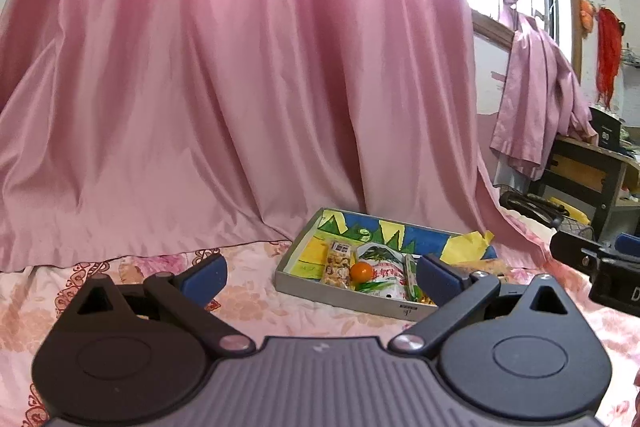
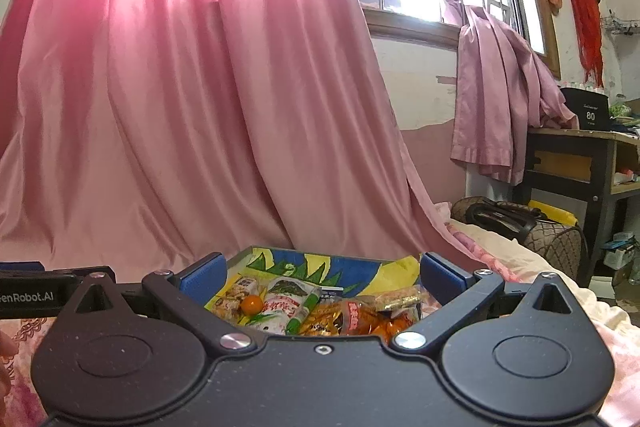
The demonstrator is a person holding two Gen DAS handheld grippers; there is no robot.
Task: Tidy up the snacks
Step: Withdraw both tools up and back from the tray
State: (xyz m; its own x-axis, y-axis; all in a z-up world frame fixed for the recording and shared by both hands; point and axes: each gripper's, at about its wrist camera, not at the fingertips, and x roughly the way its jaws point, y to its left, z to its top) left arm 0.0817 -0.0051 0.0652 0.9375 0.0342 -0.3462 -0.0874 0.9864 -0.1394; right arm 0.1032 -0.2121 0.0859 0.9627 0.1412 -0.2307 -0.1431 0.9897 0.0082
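A shallow grey box (image 1: pixel 340 297) with a painted blue, yellow and green inside sits on the floral bed sheet, and its far wall shows in the right wrist view (image 2: pixel 360 263). It holds snack packets, a small orange fruit (image 1: pixel 361 271) (image 2: pixel 252 304), a white and red packet (image 1: pixel 382 273) (image 2: pixel 282 307), a green tube (image 2: pixel 305 309) and orange packets (image 2: pixel 352 319). My left gripper (image 1: pixel 320 277) is open and empty, above the sheet just short of the box. My right gripper (image 2: pixel 320 277) is open and empty, directly over the box's near side.
A pink satin curtain (image 1: pixel 240 87) hangs right behind the box. A dark desk (image 2: pixel 576 163) with clutter stands at the right, with a dark bag (image 2: pixel 520 223) at the bed's edge. The floral sheet (image 1: pixel 248 303) spreads left of the box.
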